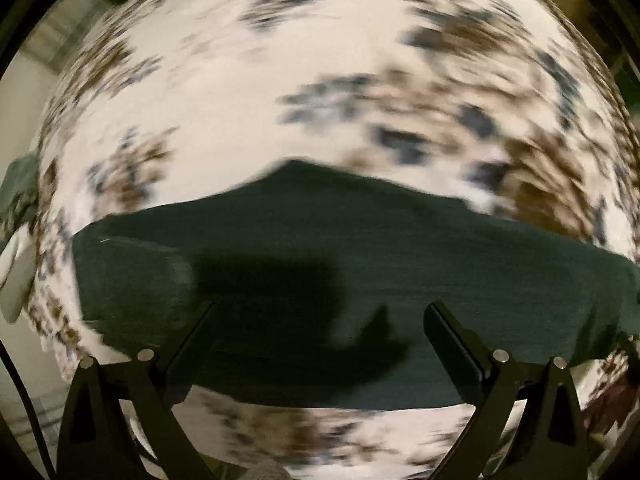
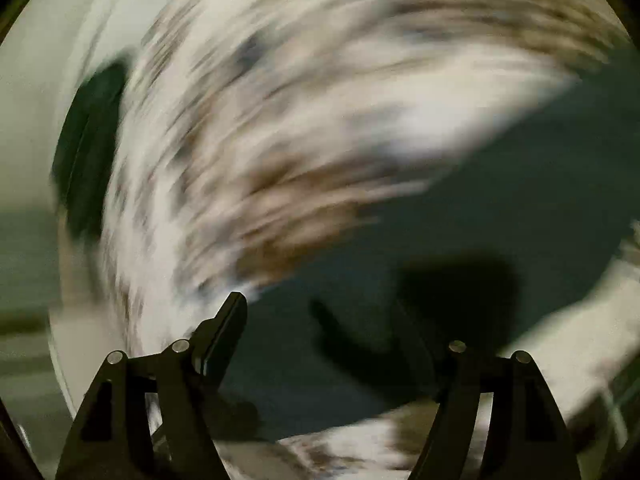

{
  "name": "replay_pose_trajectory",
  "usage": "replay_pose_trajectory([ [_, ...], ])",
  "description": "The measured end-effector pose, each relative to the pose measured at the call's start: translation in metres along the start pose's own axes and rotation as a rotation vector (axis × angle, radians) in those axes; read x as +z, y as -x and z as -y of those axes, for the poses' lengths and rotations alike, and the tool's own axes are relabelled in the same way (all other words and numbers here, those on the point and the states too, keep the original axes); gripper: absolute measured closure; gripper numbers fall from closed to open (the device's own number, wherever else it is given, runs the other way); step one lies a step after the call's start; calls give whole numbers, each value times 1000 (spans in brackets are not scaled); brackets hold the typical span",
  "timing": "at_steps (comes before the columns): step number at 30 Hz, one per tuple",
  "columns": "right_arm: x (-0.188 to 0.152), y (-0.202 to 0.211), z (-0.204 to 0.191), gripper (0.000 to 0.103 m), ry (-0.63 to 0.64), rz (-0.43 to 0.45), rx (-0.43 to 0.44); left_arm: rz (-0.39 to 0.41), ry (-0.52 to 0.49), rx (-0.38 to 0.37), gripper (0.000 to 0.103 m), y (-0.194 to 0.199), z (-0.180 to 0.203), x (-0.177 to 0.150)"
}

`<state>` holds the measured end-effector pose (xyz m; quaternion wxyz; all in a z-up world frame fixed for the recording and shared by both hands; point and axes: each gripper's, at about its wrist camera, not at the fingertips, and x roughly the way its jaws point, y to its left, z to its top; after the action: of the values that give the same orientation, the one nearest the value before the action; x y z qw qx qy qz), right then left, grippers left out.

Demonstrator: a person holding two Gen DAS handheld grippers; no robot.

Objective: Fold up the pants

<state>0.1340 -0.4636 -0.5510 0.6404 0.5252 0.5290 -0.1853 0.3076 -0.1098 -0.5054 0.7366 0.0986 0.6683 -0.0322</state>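
The dark green pants [image 1: 360, 240] lie flat on a white cloth with brown and blue flower print [image 1: 224, 120]. In the left wrist view they stretch across the lower middle as a wide folded slab. My left gripper [image 1: 320, 312] is open and empty, hovering above the pants' near part, and its shadow falls on them. In the right wrist view the picture is strongly blurred; the pants [image 2: 500, 200] fill the right and lower middle. My right gripper [image 2: 340, 320] is open and empty above them, its left finger [image 2: 228, 332] clear, the right finger lost in shadow.
The flowered cloth [image 2: 260, 140] covers the whole surface around the pants. A white object [image 1: 16, 276] sits at the left edge of the cloth. A dark green shape [image 2: 88, 148] shows at the cloth's left edge in the right wrist view.
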Motion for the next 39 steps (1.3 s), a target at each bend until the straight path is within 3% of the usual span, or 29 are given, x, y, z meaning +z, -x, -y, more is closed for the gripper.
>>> replay_pose_trajectory([
  [2,28,30,79,26,-139,69,-10,-3,-39,-13,0,-3,45,1],
  [5,62,54,161,26,-271,159,14,0,-89,-20,0,-10,99,7],
  [8,90,48,208,26,-331,187,88,-14,-131,-22,0,-22,143,8],
  [11,113,30,222,27,-311,190,208,-41,-157,-15,0,-38,175,8],
  [16,124,39,212,35,-262,269,348,-62,-137,7,0,-54,187,10],
  [18,128,44,212,53,-247,276,412,-72,-121,-7,0,-58,185,11],
  [24,140,23,212,53,-202,214,457,-75,-103,-28,0,-71,176,10],
  [26,145,23,206,58,-183,211,439,-69,-90,-42,0,-76,175,8],
  [27,148,24,203,81,-167,215,403,-67,-83,-50,0,-79,170,6],
  [28,147,30,196,92,-142,226,357,-66,-80,-56,0,-80,168,6],
  [34,124,72,157,95,-56,305,263,-75,-79,-43,0,-69,159,11],
  [39,93,102,77,95,135,322,186,-22,-4,-43,0,-31,113,7],
])
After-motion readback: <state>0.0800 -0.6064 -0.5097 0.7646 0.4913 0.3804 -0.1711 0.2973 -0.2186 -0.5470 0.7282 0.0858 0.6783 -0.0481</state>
